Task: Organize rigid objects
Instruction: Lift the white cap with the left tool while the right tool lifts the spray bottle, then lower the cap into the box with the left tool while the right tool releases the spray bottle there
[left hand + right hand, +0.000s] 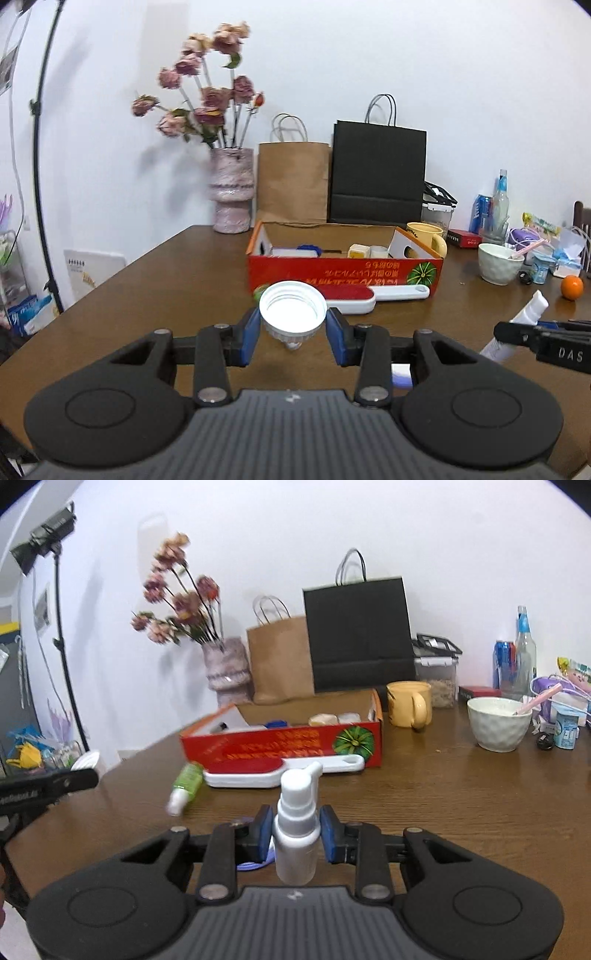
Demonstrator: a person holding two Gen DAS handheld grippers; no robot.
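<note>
left hand-held gripper [293, 334]: blue pads pinched a white threaded cap [292, 308], raised above the surface [166, 280] | red box [345, 271] at 12 o'clock beyond it | right hand-held gripper [296, 834]: narrowly spread, clamped on upright white spray bottle [296, 827] | lint brush [280, 770] at 12 o'clock

Bare desk [461, 805] to the right & front of the red box [280, 746]. Lint brush [273, 771] lies along the box front wall, green tube [186, 784] just left of it. Box top open; bags [376, 173] & vase [232, 192] block behind.
</note>
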